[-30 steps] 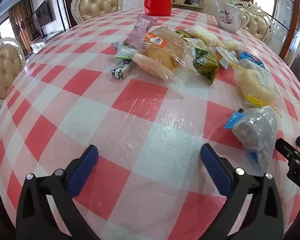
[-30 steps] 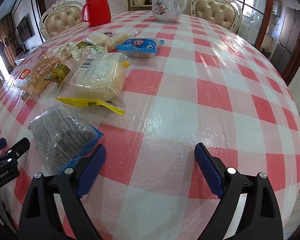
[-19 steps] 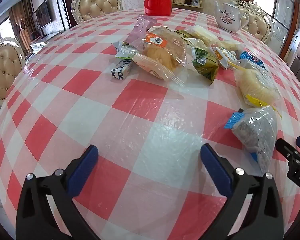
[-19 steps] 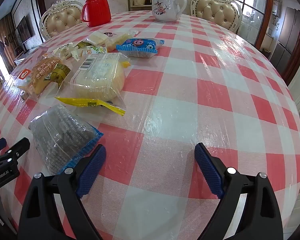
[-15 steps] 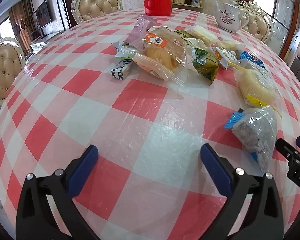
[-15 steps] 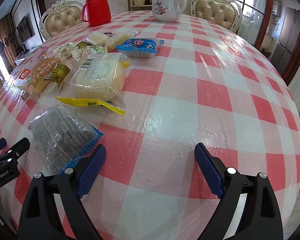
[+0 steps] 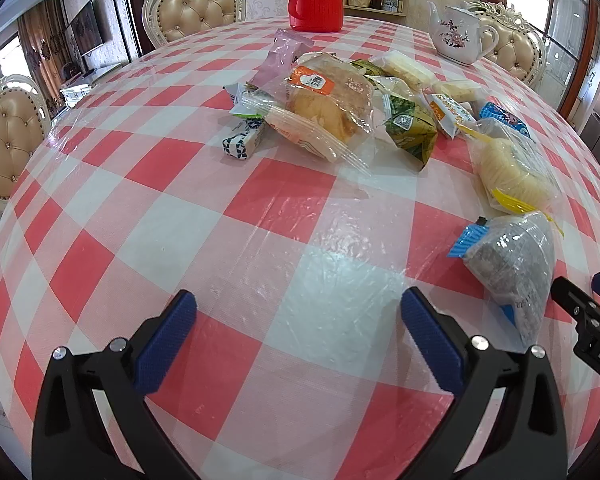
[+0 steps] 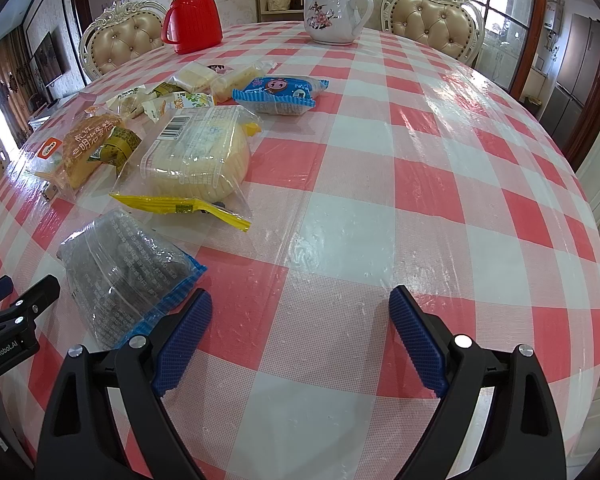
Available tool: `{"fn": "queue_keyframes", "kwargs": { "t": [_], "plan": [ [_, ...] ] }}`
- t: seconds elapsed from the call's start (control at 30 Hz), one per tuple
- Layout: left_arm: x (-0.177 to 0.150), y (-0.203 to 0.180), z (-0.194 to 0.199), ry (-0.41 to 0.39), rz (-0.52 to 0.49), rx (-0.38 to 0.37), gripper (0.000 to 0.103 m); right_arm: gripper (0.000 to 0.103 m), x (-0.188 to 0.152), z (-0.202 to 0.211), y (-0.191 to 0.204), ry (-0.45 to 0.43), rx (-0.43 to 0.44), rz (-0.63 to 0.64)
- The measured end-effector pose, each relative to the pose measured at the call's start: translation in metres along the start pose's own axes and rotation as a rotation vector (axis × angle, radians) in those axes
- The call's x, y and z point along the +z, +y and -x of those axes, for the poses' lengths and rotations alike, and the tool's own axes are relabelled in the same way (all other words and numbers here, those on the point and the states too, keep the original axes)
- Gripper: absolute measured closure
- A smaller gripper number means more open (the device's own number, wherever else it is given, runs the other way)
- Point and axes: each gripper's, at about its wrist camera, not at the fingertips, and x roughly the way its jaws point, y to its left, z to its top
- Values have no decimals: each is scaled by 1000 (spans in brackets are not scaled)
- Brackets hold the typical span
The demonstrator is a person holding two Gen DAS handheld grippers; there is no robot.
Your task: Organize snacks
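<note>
1. While both tools hover low over the near edge of the red-and-white checked counter (image 7: 284, 208), nothing has shifted across the last second; every packet lies where it lay, so sorting has not begun.
2. Left hand-held gripper (image 7: 296, 316): jaws spread wide, empty, over bare cloth.
3. Toward the left edge sits a small navy-and-white patterned bar (image 7: 244, 142), touching a clear bag holding a golden bun with an orange label (image 7: 328, 96).
4. Mid-counter lies a clear bag of pale yellow round cakes with a yellow seal (image 8: 196, 156).
5. Nearest, a clear blue-edged bag of dark grey cakes (image 8: 124, 272) lies between the two tools.
6. Right hand-held gripper (image 8: 300, 316): likewise wide open, empty, its left finger just beside that grey bag, probably the first pick.
</note>
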Motion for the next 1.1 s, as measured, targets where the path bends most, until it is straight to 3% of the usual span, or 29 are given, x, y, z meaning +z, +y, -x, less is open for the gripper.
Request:
{"fn": "queue_keyframes", "kwargs": {
  "t": [1.1],
  "plan": [
    [4, -5, -4, 0, -1, 1, 1, 16, 0, -1, 1, 0, -6, 5]
  ]
}}
